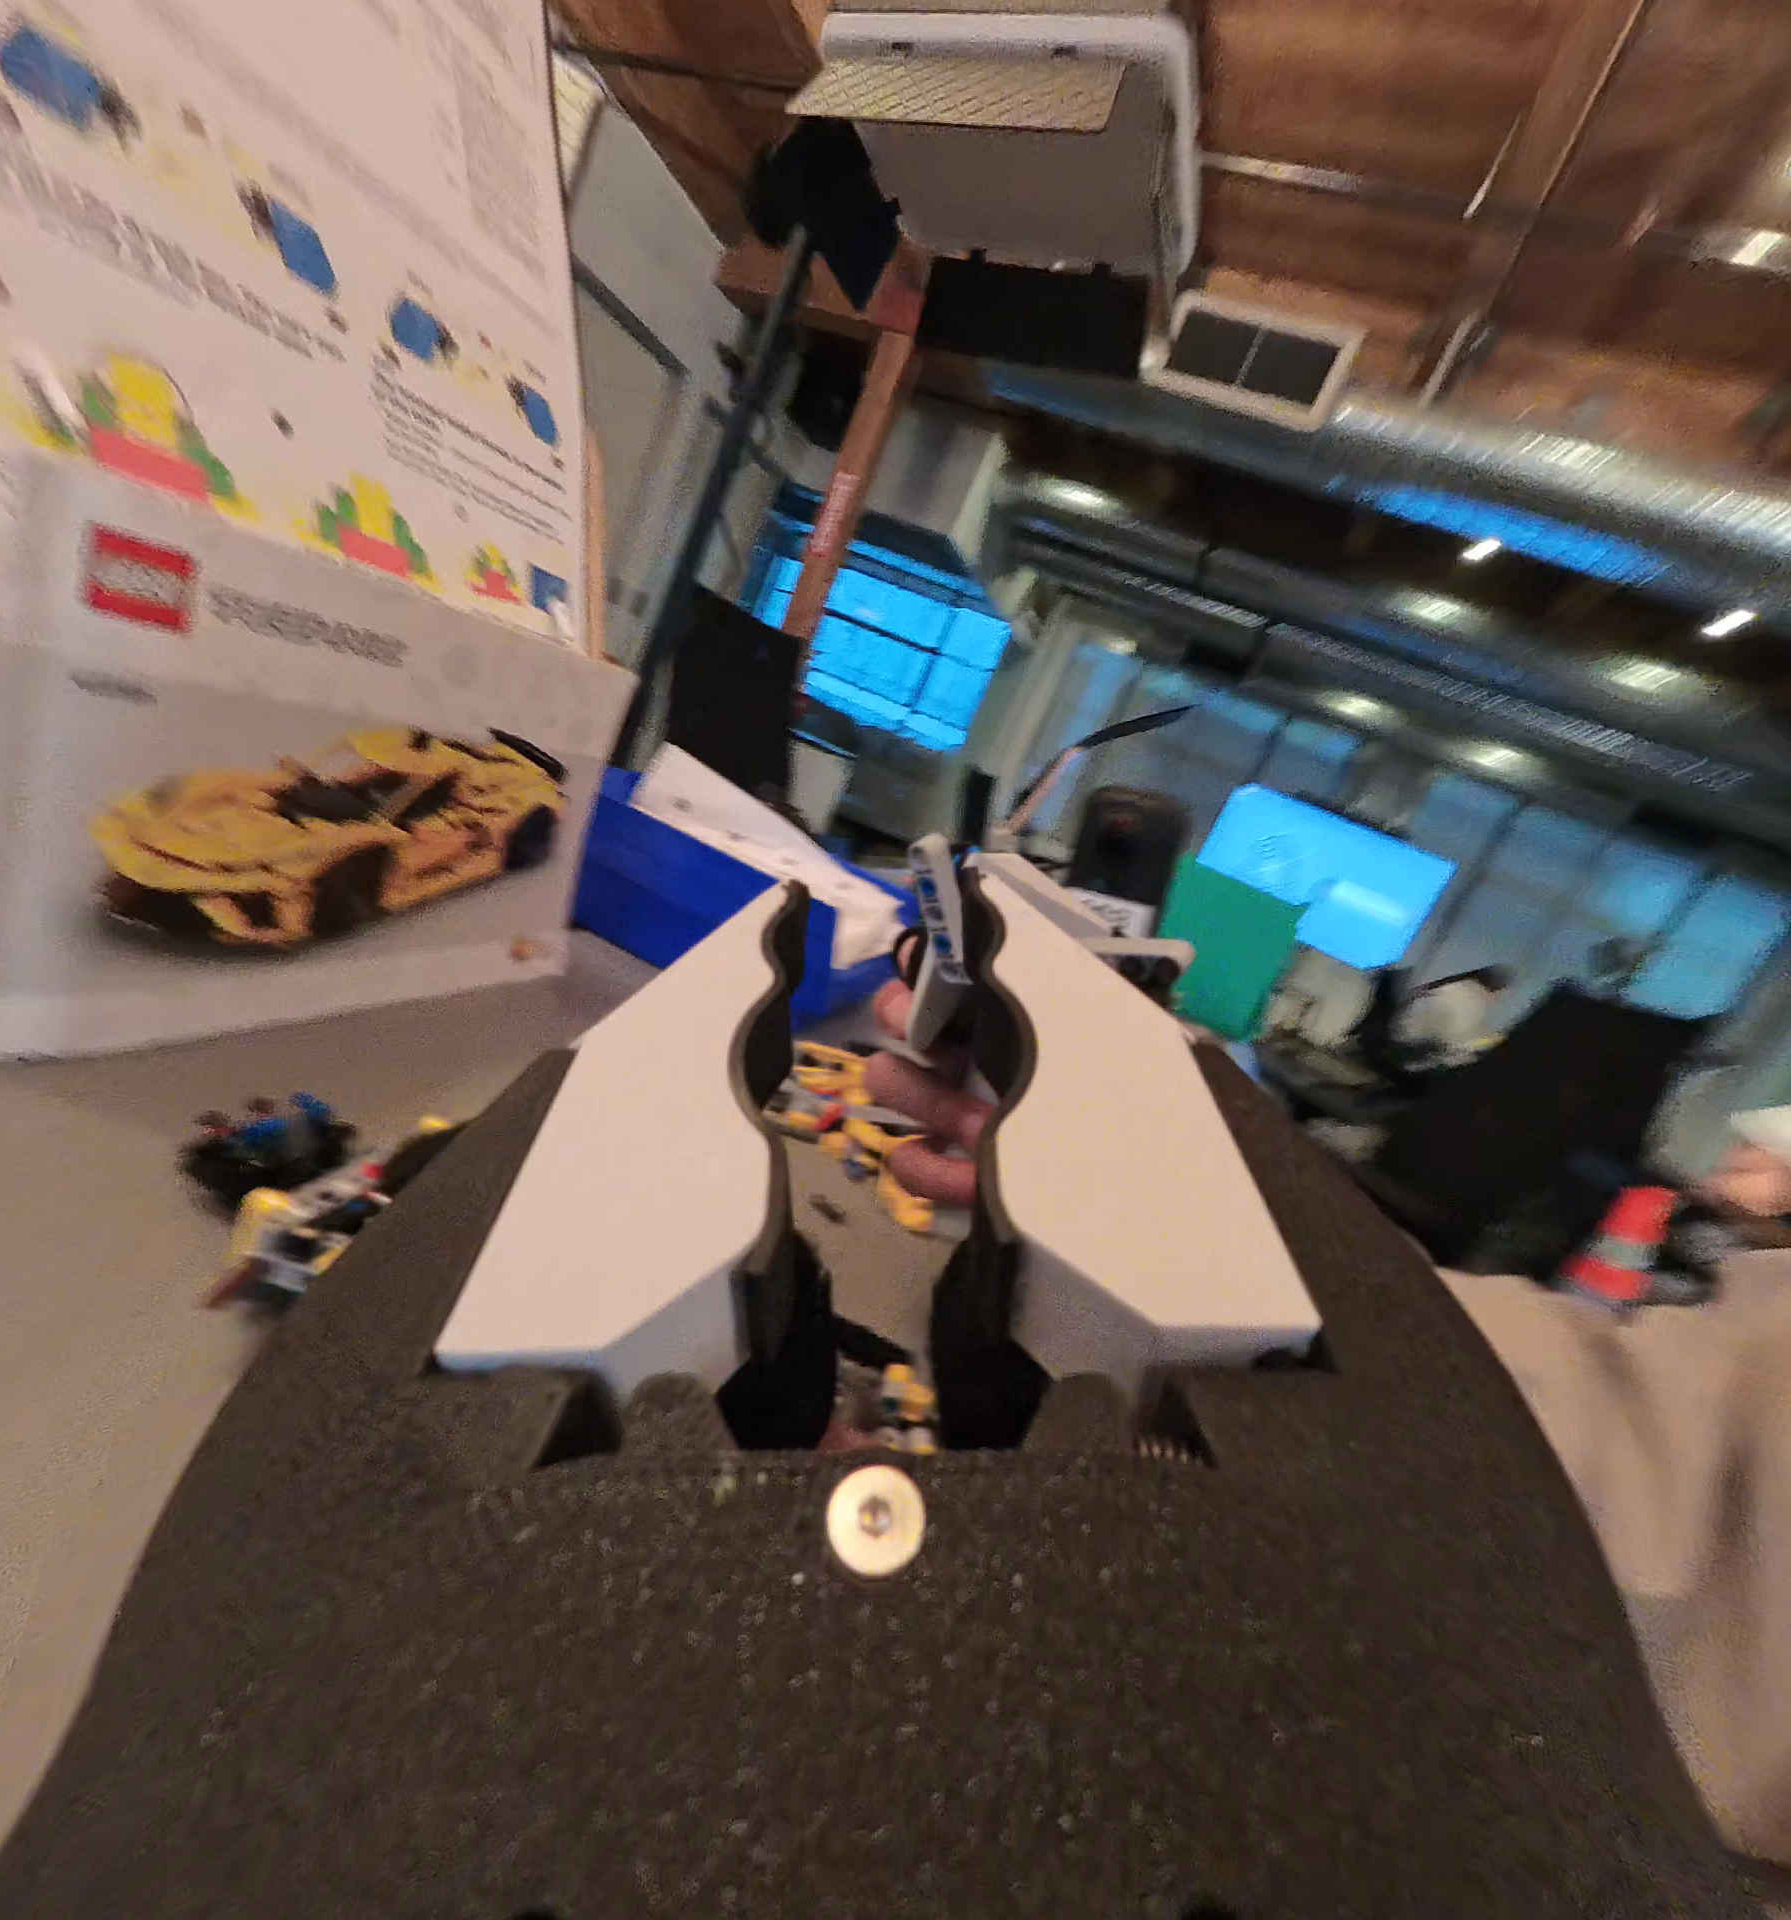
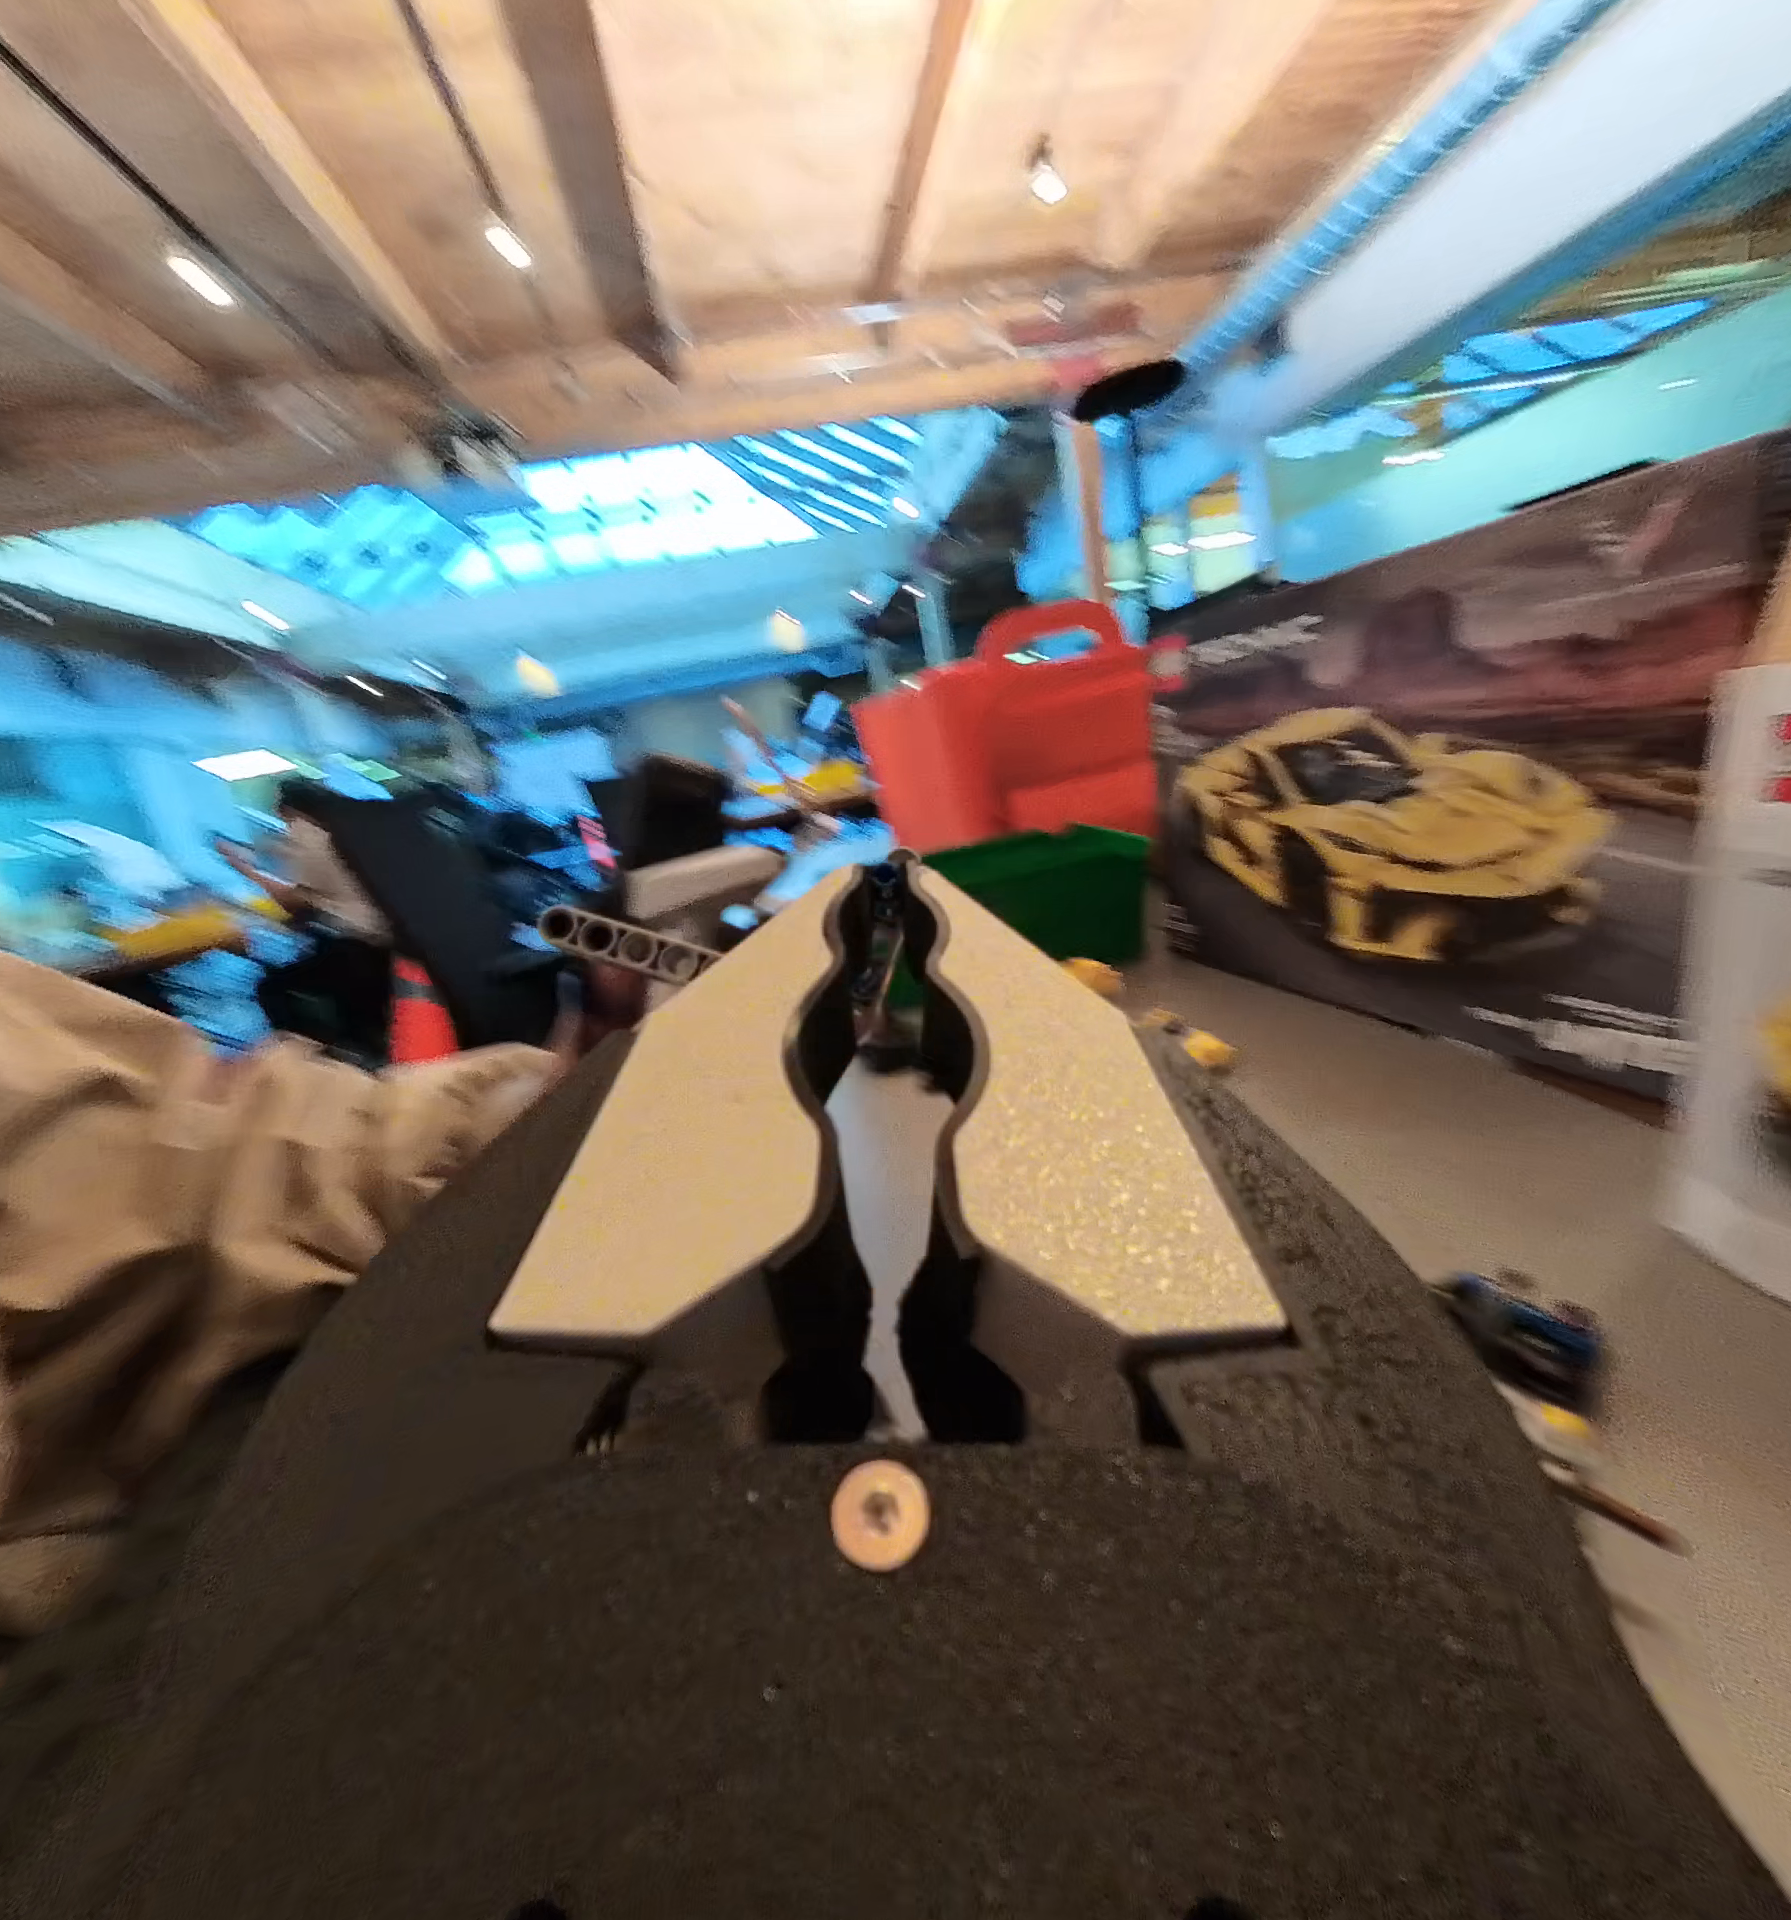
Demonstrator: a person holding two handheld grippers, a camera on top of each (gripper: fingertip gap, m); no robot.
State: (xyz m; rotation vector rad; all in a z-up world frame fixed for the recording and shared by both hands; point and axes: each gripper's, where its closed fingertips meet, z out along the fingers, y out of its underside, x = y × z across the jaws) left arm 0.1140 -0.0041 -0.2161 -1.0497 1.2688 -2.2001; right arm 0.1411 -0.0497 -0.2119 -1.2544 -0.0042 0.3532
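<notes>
My left gripper (image 1: 883,888) is raised above the table. Its jaws are closed down around a grey holed beam (image 1: 938,935) with blue pins, which stands upright against the right pad. A hand (image 1: 922,1112) shows behind the jaws. In the right wrist view the same beam (image 2: 626,948) sticks out beside the left gripper's black body (image 2: 455,914). My right gripper (image 2: 886,883) is almost fully closed on a small dark blue part (image 2: 883,896) at its tips. Both views are motion-blurred.
A set box with a yellow car (image 1: 278,790) and a white picture sheet (image 1: 247,260) stand at the left. A blue bin (image 1: 683,883), loose yellow parts (image 1: 849,1122) and a dark parts pile (image 1: 267,1143) lie around. A red case (image 2: 1016,738) and green bin (image 2: 1047,894) stand ahead. Some 6 cm of space lies between my two pairs of fingers.
</notes>
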